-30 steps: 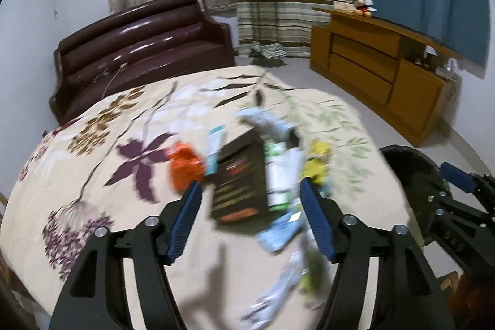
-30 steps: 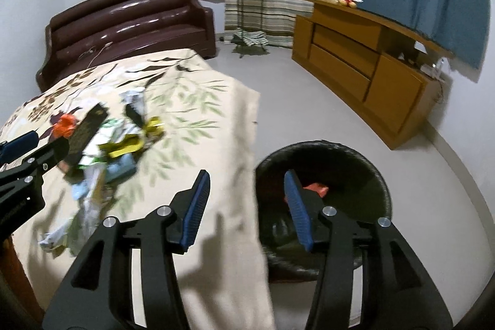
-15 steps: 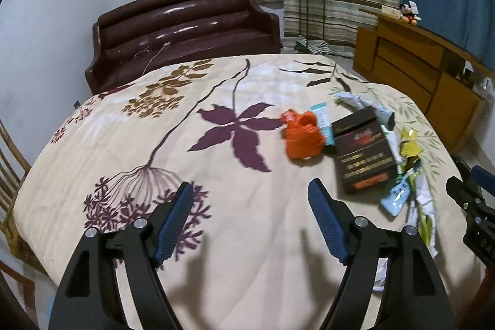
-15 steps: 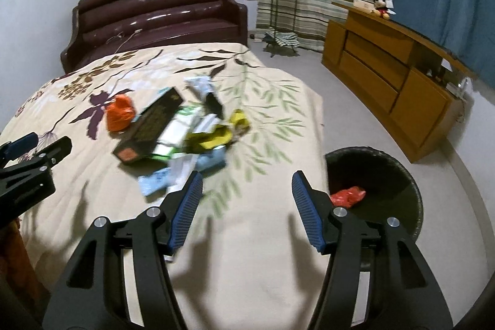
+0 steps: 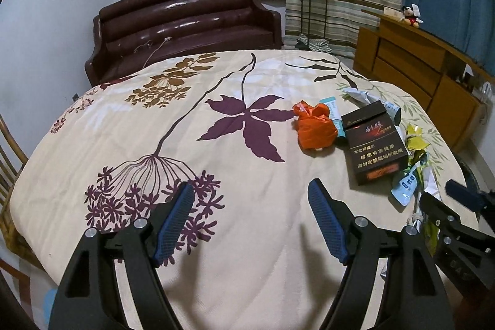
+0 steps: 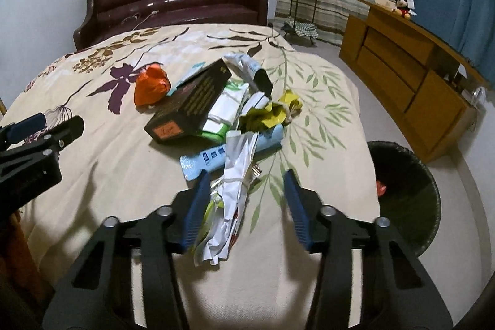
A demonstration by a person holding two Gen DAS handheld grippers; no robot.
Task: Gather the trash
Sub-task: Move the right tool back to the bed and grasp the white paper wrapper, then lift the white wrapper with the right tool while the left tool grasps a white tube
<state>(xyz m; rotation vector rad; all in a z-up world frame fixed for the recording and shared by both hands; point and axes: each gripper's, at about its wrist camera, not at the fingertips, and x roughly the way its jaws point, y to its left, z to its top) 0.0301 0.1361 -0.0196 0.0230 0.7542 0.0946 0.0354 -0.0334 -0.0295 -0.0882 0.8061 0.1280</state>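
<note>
On the floral tabletop (image 6: 92,175), the trash pile lies near the edge above the black bin (image 6: 408,194). The right tool (image 6: 244,200) straddles the crumpled white wrapper (image 6: 235,197), jaws closing but not yet pressing on it. For a sound pickup, centre the wrapper's bunched middle between the pads before clamping. The left tool (image 5: 252,218) stands apart over bare cloth, holding nothing; the orange bag (image 5: 315,129) lies ahead.
</note>
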